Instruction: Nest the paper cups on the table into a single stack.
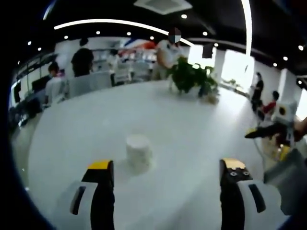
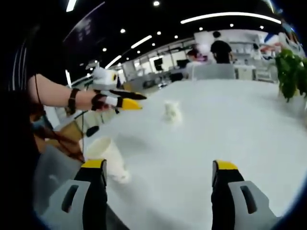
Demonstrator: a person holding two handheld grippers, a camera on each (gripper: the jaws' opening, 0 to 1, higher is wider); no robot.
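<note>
With both claws spread and empty, I aim left claw [image 1: 167, 177] at upside-down paper cup [image 1: 138, 152] on worktop [image 1: 192, 120]; right claw [image 2: 158, 175] near tipped cup [image 2: 108, 158]. Approach level, grip gently.

Both views are soft with blur. In the right gripper view, the small white paper cup [image 2: 171, 112] far out on the white worktop [image 2: 230, 124] is a smear, its upright or tipped pose unreadable. The nearer white paper cup [image 2: 108, 158] is partly hidden behind the right hand-held gripper [image 2: 158, 173]. In the left gripper view, the green potted plant [image 1: 192, 76] lacks detail.
</note>
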